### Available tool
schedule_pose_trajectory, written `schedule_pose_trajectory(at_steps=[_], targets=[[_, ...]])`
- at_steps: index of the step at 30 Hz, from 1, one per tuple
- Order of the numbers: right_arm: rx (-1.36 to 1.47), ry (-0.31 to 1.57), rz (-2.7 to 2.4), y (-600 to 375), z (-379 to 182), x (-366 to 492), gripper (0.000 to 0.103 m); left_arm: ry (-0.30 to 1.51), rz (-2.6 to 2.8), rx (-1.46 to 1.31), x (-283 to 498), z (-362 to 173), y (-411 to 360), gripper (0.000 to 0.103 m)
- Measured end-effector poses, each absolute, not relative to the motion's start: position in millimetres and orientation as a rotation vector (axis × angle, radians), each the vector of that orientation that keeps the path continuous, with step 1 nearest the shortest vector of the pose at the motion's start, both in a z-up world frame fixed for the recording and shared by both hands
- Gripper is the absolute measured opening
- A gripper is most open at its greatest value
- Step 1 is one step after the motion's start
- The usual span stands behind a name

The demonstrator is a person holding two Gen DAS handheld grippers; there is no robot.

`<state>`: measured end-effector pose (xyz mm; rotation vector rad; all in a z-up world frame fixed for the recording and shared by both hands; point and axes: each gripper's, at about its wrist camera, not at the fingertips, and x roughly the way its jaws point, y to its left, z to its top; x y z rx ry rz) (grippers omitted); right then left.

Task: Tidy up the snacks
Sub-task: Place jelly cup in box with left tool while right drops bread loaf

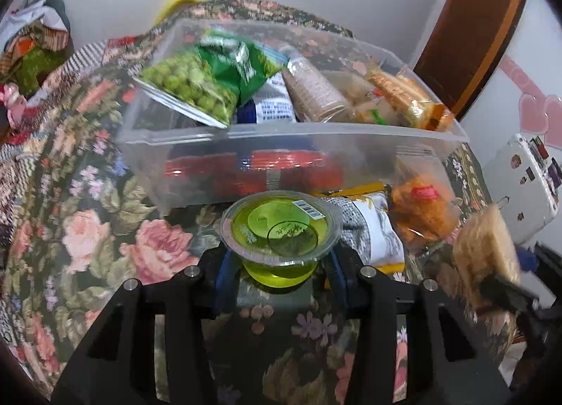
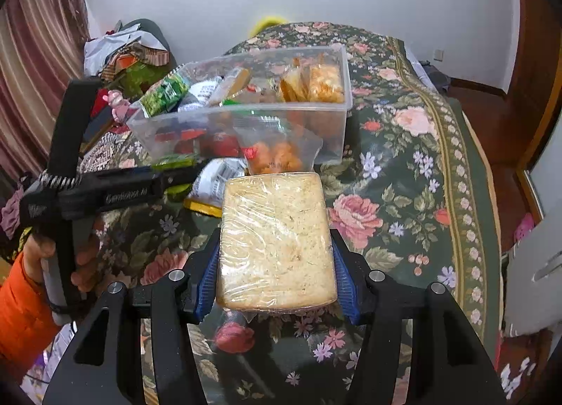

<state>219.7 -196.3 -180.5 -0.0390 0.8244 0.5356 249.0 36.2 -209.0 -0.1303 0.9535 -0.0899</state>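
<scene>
Left gripper [image 1: 279, 259] jaws apparently clamp green clear-lidded jelly cup [image 1: 281, 229]; right gripper [image 2: 275, 275] jaws, part-open, grip film-wrapped beige cake block [image 2: 275, 240].

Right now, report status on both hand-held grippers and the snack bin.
Left hand-held gripper shut on green jelly cup. Right hand-held gripper shut on wrapped cake block. Clear bin ahead, nearly full; loose packets before it.

Left gripper [image 1: 281, 266] angled downward, blue pads [image 1: 224, 266] pressed on something held between them; right gripper [image 2: 275, 273] likewise tilted down, pads [image 2: 207, 276] clamped; left hand [image 2: 52, 261] in orange sleeve [image 2: 19, 306] gripping handle
</scene>
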Motion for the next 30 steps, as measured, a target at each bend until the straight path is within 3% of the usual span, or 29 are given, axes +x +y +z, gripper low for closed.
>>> schedule_pose_trajectory(at_steps=[17, 30], targets=[[-0.044, 0.683, 0.537, -181, -128, 242, 0.053, 0.731, -0.088, -0.107, 223, -116, 47, 0.046], [-0.042, 0.608, 0.549, -151, -100, 279, 0.053, 0.661, -0.054, -0.08, 255, -90, 57, 0.046]])
